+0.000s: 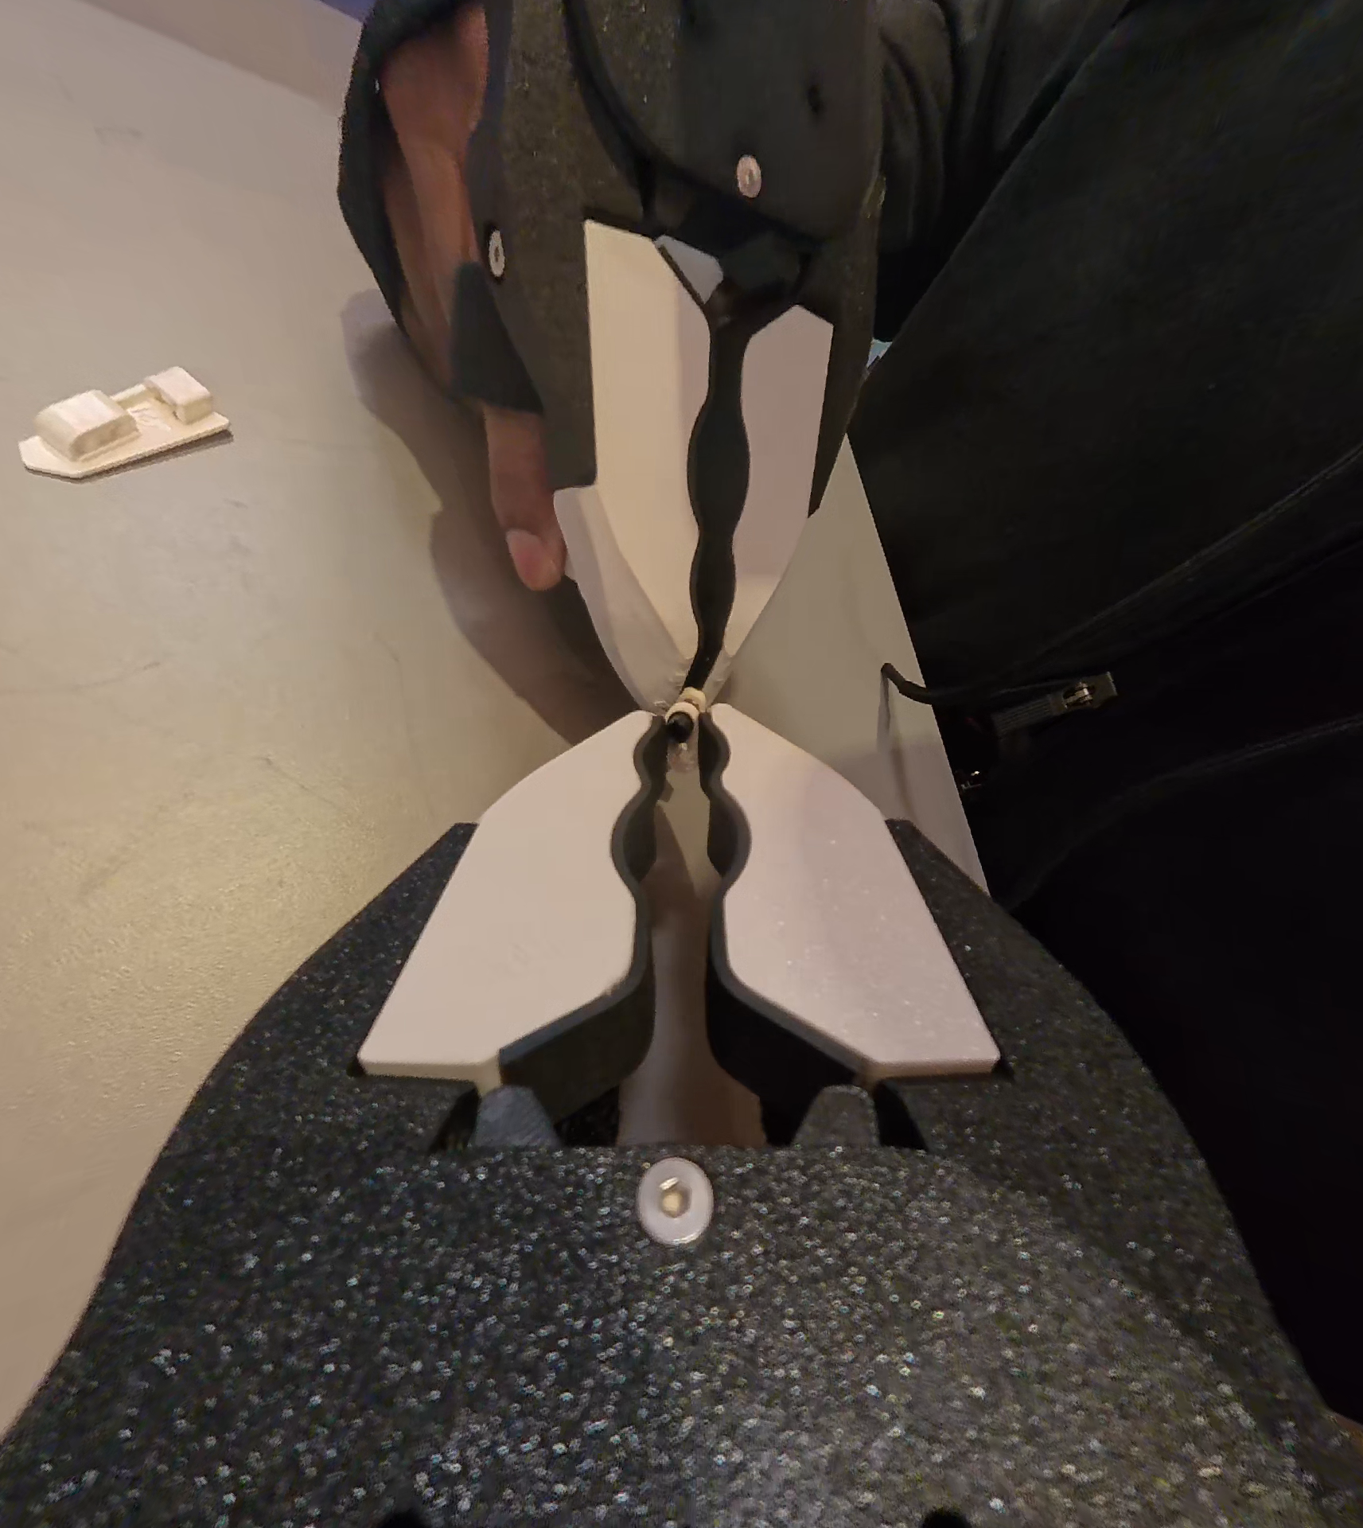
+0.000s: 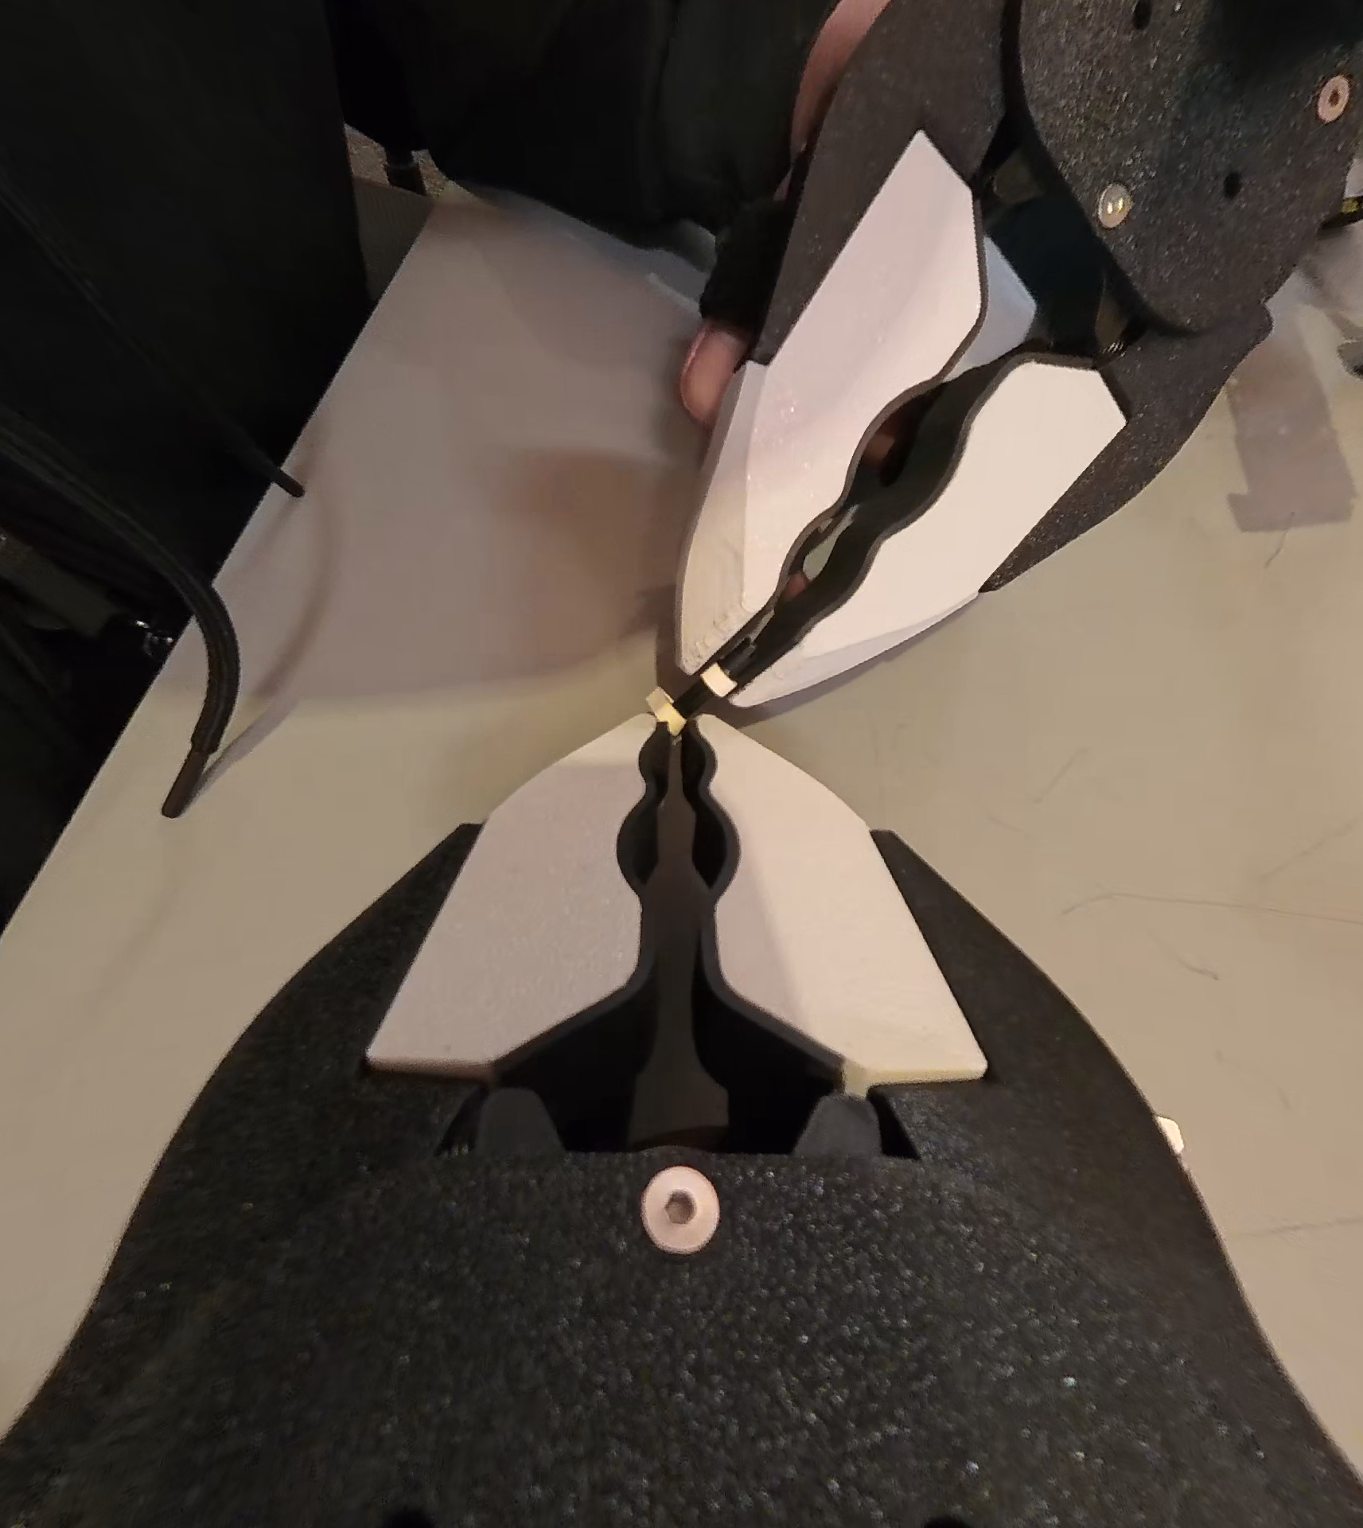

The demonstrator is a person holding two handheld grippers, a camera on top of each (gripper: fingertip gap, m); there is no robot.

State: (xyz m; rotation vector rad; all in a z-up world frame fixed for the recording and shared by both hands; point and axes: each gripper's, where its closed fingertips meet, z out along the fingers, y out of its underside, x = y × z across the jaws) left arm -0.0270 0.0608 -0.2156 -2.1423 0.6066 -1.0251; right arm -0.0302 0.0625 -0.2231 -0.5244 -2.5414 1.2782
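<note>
While the left gripper [image 1: 682,732] pinches a black rod [image 2: 694,699], the right gripper [image 2: 671,728] pinches its cream collar [image 2: 664,711].

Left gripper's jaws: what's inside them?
A thin black rod sticks out between the left gripper's tips, a small cream ring beside them; the right gripper pinches a second cream ring at its far end. Its depth between the pads is hidden.

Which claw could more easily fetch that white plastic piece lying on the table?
Probably the left gripper: the white plastic piece lies in its view across bare table; the right gripper doesn't see it. Both are busy, though, pinching a black pin and its cream ring.
</note>
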